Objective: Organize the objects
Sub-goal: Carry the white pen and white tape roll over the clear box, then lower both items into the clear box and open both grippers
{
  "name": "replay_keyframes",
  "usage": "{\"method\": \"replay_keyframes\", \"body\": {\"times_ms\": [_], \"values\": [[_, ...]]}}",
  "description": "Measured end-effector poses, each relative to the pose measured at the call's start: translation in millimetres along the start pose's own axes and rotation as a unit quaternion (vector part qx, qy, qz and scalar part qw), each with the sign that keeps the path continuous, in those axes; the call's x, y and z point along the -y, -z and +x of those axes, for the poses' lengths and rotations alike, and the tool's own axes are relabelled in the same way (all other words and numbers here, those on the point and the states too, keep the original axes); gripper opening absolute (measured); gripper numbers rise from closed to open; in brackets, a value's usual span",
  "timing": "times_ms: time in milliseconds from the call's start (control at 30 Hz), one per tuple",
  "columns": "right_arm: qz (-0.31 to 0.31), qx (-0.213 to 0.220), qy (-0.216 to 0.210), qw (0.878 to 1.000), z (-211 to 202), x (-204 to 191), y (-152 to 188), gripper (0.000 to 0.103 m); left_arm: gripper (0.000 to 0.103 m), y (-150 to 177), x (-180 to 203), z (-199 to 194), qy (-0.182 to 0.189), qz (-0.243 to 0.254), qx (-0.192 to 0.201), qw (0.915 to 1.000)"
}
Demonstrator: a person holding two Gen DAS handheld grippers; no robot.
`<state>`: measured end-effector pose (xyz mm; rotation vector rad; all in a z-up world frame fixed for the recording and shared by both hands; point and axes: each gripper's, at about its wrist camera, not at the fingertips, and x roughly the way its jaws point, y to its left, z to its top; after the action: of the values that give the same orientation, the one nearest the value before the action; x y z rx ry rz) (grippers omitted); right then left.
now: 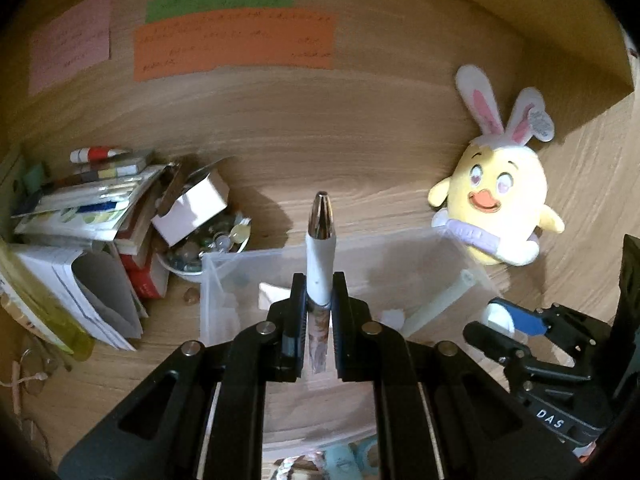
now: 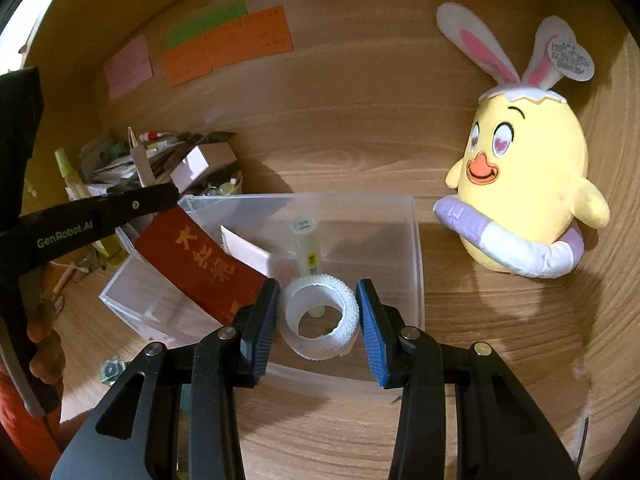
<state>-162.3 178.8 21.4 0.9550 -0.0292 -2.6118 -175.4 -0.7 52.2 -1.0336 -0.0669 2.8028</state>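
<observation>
My left gripper [image 1: 319, 280] is shut on a white pen [image 1: 320, 252] with a silver tip, held upright above the clear plastic bin [image 1: 224, 280]. My right gripper [image 2: 318, 292] is open over the same bin [image 2: 416, 240], with a white velcro roll [image 2: 322, 316] between its fingers, not squeezed. Inside the bin lie a glue stick [image 2: 306, 244], a red packet [image 2: 200, 268] with gold characters and a white card [image 2: 248, 256]. The right gripper shows at the right edge of the left wrist view [image 1: 500, 320].
A yellow chick plush [image 2: 524, 184] with bunny ears stands right of the bin. A pile of books [image 1: 88, 220], a small box [image 1: 192, 208] and a bowl of beads [image 1: 212, 244] sit left. Coloured notes [image 1: 236, 40] hang on the wooden back wall.
</observation>
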Motion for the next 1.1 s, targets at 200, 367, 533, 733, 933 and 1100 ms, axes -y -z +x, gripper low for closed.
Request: {"method": "replay_keyframes", "body": {"times_ms": [200, 367, 533, 733, 933, 1100], "values": [[-0.003, -0.012, 0.003, 1.0, 9.5, 0.1, 2.1, 0.036, 0.01, 14.9, -31.6, 15.2, -0.003, -0.031, -0.041, 0.9987], [-0.008, -0.02, 0.012, 1.0, 16.8, -2.6, 3.2, 0.036, 0.01, 26.3, -42.7, 15.2, 0.0, -0.032, -0.054, 0.998], [-0.017, -0.027, 0.02, 0.999, 23.8, -9.1, 3.2, 0.036, 0.01, 33.6, -39.8, 9.0, -0.004, -0.013, -0.053, 0.9985], [-0.029, -0.037, 0.024, 0.999, 30.7, -16.6, 5.1, 0.036, 0.011, 41.2, -34.9, 2.2, -0.01, 0.003, -0.053, 0.9985], [-0.034, -0.041, 0.026, 0.998, 32.7, -19.4, 4.9, 0.037, 0.037, 48.9, -28.6, -15.0, -0.013, 0.009, -0.037, 0.9992], [-0.031, -0.047, 0.014, 0.998, 28.3, -21.8, 5.0, 0.057, 0.061, 54.1, -22.9, -33.5, -0.023, 0.017, -0.015, 0.9995]]}}
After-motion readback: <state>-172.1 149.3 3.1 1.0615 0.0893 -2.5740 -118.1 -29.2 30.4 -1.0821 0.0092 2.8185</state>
